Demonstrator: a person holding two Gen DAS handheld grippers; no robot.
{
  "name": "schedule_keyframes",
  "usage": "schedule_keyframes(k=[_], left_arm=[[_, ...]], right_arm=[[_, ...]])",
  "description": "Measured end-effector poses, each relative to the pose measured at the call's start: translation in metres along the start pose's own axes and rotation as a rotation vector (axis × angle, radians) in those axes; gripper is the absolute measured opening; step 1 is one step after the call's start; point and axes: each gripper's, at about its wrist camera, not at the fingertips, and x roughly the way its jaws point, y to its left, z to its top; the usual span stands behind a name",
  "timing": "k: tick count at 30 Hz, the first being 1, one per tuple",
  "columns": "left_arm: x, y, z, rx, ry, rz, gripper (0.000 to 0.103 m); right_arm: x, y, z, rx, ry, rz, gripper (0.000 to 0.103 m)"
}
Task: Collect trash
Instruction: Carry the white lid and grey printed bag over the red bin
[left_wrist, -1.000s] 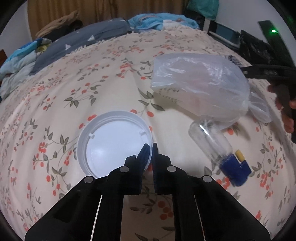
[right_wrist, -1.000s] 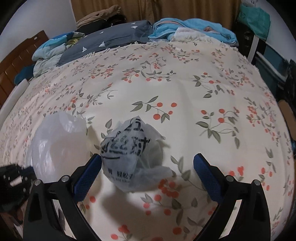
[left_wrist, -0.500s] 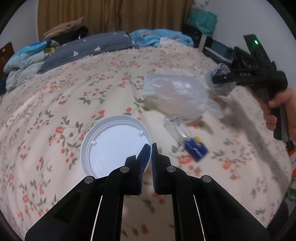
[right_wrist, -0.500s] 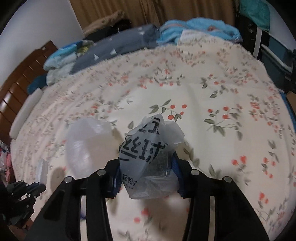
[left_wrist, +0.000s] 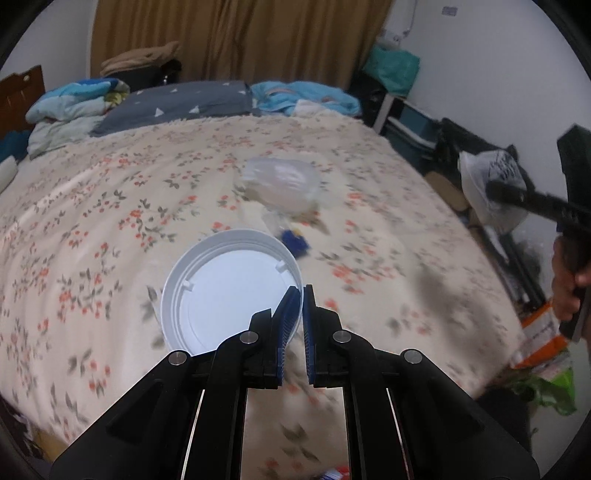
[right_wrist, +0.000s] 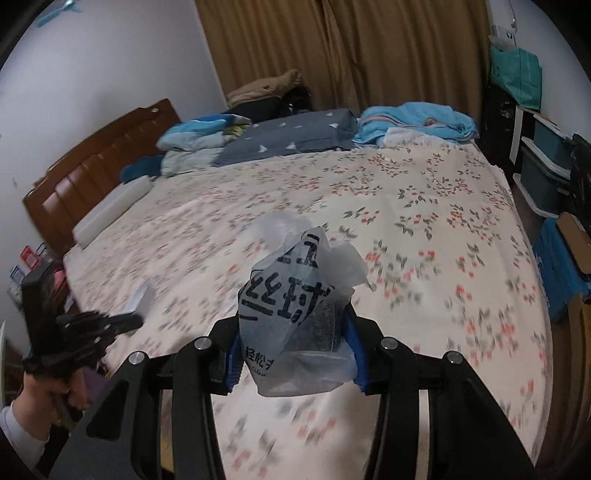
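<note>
My left gripper (left_wrist: 301, 314) is shut on the rim of a round white plastic lid (left_wrist: 225, 288) and holds it above the floral bedspread (left_wrist: 110, 206). My right gripper (right_wrist: 291, 354) is shut on a crumpled clear bag with black lettering (right_wrist: 295, 306), lifted off the bed; it also shows at the right of the left wrist view (left_wrist: 487, 184). A clear plastic bag (left_wrist: 282, 184) and a clear bottle with a blue cap (left_wrist: 291, 236) lie on the bed beyond the lid.
Pillows and folded blankets (right_wrist: 280, 136) lie at the far end of the bed, by a wooden headboard (right_wrist: 92, 166). Storage boxes and shelves (right_wrist: 546, 162) stand along the bed's right side. An orange and green bag (left_wrist: 543, 350) sits on the floor.
Both grippers have risen and pulled back from the bed. The right gripper closed on the lettered bag and lifted it. The left still holds the lid.
</note>
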Motion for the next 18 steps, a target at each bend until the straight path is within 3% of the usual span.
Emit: schedule_keyframes(k=[9, 18], left_arm=[[-0.075, -0.043, -0.054, -0.021, -0.023, -0.052, 0.008], [-0.105, -0.08, -0.135, -0.039, 0.064, -0.107, 0.008]], right_arm=[[-0.098, 0.056, -0.074, -0.061, -0.033, 0.038, 0.045], [-0.138, 0.097, -0.154, -0.123, 0.051, 0.068, 0.045]])
